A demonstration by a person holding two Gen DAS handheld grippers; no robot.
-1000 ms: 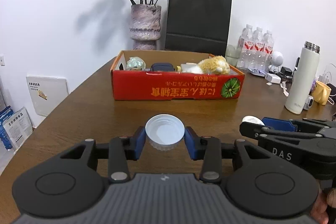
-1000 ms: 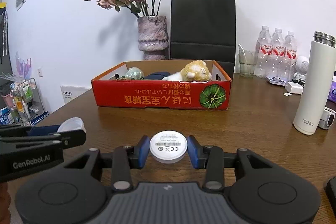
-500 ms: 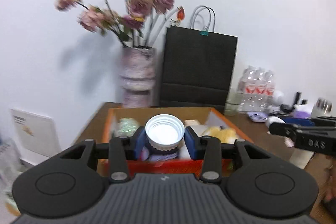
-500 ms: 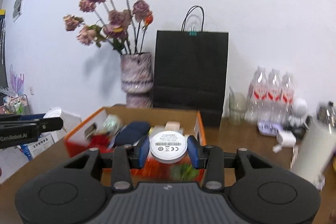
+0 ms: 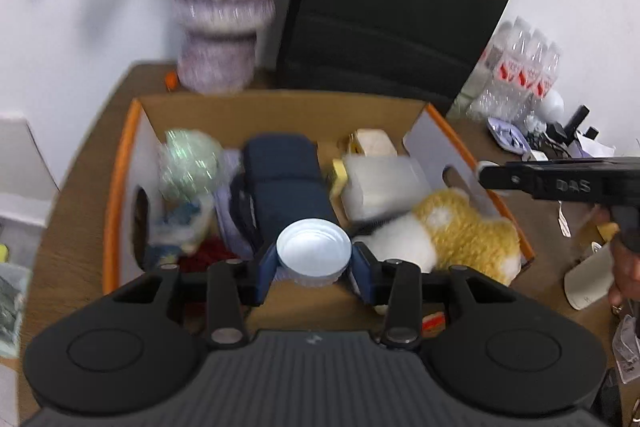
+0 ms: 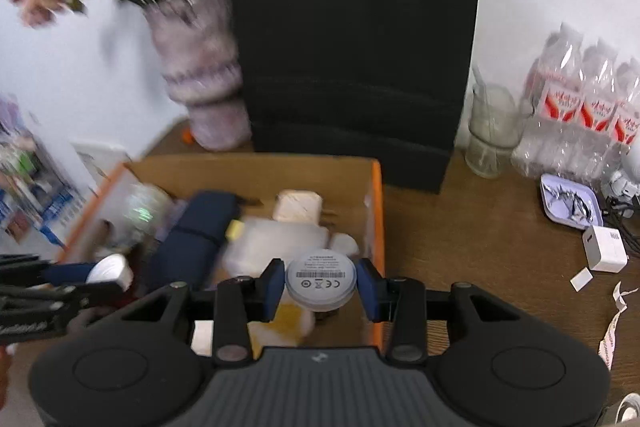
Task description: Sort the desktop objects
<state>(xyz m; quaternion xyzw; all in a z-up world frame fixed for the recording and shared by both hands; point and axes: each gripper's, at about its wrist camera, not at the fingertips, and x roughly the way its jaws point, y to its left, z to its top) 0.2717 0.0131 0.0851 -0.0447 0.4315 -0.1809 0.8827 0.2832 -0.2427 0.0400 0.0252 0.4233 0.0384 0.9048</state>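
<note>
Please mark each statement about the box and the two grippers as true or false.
1. The left gripper has a white cap between its fingers. True; the fingers have just been opening a little.
2. The right gripper holds the plush toy. False: it holds a round white disc with a printed label, and the toy lies in the cardboard box.
3. A navy pouch lies in the box. True.
4. The black paper bag lies inside the box. False: it stands behind the box.
</note>
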